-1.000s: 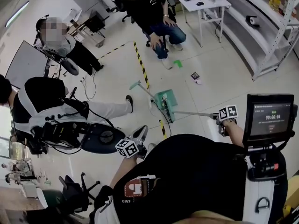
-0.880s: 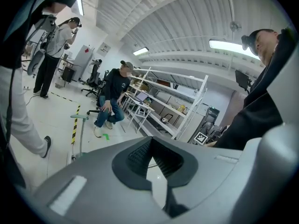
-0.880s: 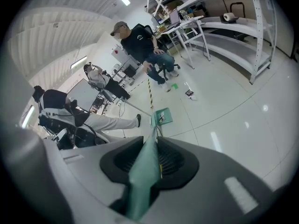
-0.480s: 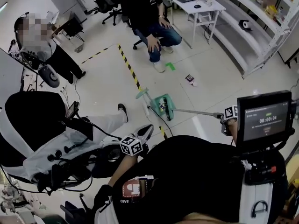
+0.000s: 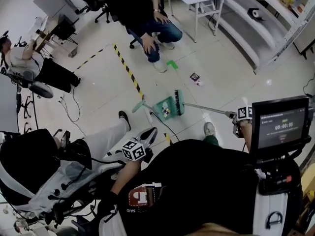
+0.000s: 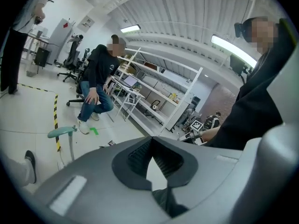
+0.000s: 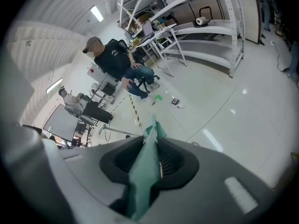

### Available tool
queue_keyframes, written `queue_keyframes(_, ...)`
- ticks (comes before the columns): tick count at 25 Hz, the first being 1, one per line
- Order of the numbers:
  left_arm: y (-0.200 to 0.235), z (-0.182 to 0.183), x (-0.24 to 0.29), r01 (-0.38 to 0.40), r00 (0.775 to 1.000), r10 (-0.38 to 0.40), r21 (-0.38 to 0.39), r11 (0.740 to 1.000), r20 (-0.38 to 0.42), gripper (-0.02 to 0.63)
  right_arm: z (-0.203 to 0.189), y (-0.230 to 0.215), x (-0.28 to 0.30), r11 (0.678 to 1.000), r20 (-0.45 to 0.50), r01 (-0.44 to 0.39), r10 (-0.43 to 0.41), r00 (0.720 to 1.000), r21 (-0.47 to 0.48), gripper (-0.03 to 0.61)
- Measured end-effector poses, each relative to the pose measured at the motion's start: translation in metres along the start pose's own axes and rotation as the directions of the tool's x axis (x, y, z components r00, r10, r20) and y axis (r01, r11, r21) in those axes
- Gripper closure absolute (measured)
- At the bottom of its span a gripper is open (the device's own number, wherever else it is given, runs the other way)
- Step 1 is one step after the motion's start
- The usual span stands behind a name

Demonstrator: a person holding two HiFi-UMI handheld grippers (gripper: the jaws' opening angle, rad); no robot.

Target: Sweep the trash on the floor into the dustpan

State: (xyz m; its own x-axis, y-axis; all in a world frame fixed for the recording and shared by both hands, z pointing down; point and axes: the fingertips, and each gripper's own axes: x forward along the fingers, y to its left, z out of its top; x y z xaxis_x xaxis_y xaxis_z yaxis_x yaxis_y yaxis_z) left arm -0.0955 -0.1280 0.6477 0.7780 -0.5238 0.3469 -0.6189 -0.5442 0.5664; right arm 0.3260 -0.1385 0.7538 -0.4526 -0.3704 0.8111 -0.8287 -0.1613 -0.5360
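In the head view, the green dustpan [image 5: 161, 107] sits on the floor in the middle of the frame. There is a small dark and white bit in it. It may be trash, but it is too small to be sure. The broom [image 5: 178, 100] head touches the dustpan's right side. Its long stick runs right to the right claw [image 5: 232, 115], which is clamped on its end. A green scrap [image 5: 172, 64] and a small card [image 5: 195, 76] lie on the floor higher up, well apart from the dustpan. The left claw [image 5: 149, 135] is lower, left of the middle.

In the left gripper view, the left claw [image 6: 150, 146] has its tips pressed together with nothing between them. The dustpan [image 6: 62, 132] shows its handle top at the left, apart from the claw.

In the right gripper view, the right claw [image 7: 150, 146] squeezes the green broom [image 7: 147, 157] stick in the middle. The scrap [image 7: 158, 97] and card [image 7: 175, 101] lie on the floor just above the middle.
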Motion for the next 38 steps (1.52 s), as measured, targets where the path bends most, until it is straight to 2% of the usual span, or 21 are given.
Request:
queue_keyframes(2, 0.005, 0.007, 0.018, -0.055, 0.998, 0.055, -0.009, 0.998, -0.006, 0.614, 0.025, -0.024, 0.010, 1.000, -0.008, -0.010, 0.010, 1.000, -0.024, 0.491)
queue_keyframes(4, -0.002, 0.022, 0.047, -0.100, 0.995, 0.100, -0.047, 0.994, 0.001, 0.614, 0.067, -0.049, 0.017, 0.997, -0.038, -0.029, 0.026, 0.999, -0.076, 0.491)
queue_keyframes(7, -0.018, 0.040, 0.088, -0.119, 0.993, 0.119, -0.051, 0.992, -0.015, 0.614, 0.125, -0.074, 0.025, 0.988, -0.073, -0.050, 0.039, 0.997, -0.144, 0.491)
queue_keyframes(10, -0.018, 0.049, 0.109, -0.112, 0.994, 0.111, -0.052, 0.992, -0.020, 0.614, 0.167, -0.092, 0.029, 0.988, -0.045, -0.027, 0.021, 0.999, -0.151, 0.491)
queue_keyframes(13, 0.000, 0.042, 0.108, -0.087, 0.996, 0.085, -0.060, 0.994, -0.031, 0.614, 0.198, -0.100, 0.026, 0.988, 0.012, 0.033, -0.032, 0.999, -0.149, 0.491)
queue_keyframes(16, 0.027, 0.024, 0.088, -0.061, 0.996, 0.057, -0.056, 0.997, -0.074, 0.614, 0.215, -0.094, 0.020, 0.982, 0.059, 0.123, -0.116, 0.991, -0.144, 0.491)
queue_keyframes(19, 0.055, 0.018, 0.069, -0.045, 0.994, 0.040, -0.043, 0.998, -0.101, 0.614, 0.234, -0.088, 0.014, 0.966, 0.096, 0.223, -0.211, 0.973, -0.131, 0.491)
queue_keyframes(23, 0.063, 0.004, 0.048, -0.058, 0.995, 0.050, -0.088, 0.994, -0.088, 0.614, 0.253, -0.096, 0.021, 0.938, 0.088, 0.318, -0.308, 0.947, -0.136, 0.491)
queue_keyframes(30, 0.060, -0.031, 0.044, -0.109, 0.988, 0.088, -0.165, 0.980, -0.127, 0.614, 0.286, -0.125, 0.064, 0.873, 0.058, 0.416, -0.415, 0.908, -0.253, 0.491)
queue_keyframes(34, 0.062, -0.043, 0.040, -0.125, 0.983, 0.098, -0.178, 0.976, -0.155, 0.614, 0.290, -0.129, 0.096, 0.800, 0.046, 0.470, -0.490, 0.870, -0.374, 0.491)
queue_keyframes(38, 0.072, -0.059, 0.033, -0.138, 0.981, 0.108, -0.184, 0.973, -0.164, 0.614, 0.269, -0.118, 0.142, 0.724, 0.031, 0.490, -0.546, 0.837, -0.486, 0.491)
